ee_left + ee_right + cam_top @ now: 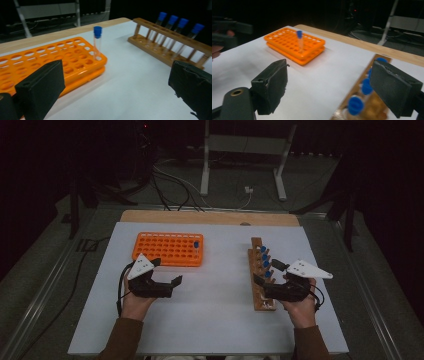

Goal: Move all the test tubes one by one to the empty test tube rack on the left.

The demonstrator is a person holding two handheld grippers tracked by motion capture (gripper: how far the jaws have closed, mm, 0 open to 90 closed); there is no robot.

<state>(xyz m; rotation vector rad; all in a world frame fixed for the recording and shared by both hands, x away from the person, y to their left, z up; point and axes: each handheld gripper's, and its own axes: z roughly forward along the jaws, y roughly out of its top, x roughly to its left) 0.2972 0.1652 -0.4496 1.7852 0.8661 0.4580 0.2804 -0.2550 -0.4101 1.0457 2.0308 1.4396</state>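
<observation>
An orange tube rack (167,249) lies at the table's left with one blue-capped tube (196,244) upright in its right end. A wooden rack (261,285) at the right holds several blue-capped tubes (265,262). My left gripper (166,271) hovers just in front of the orange rack, open and holding nothing. In the left gripper view the gripper (115,90) looks over the orange rack (50,57) and its tube (97,42). My right gripper (270,273) stands open at the wooden rack. In the right gripper view, blue caps (355,103) sit low between the gripper's (332,87) jaws, untouched.
A white sheet (210,320) covers the table, with a bare wooden strip (210,217) at the far edge. Cables and a white stand's legs (205,170) lie on the floor beyond. A hand and black gripper show at the left edge (222,32) in the right gripper view.
</observation>
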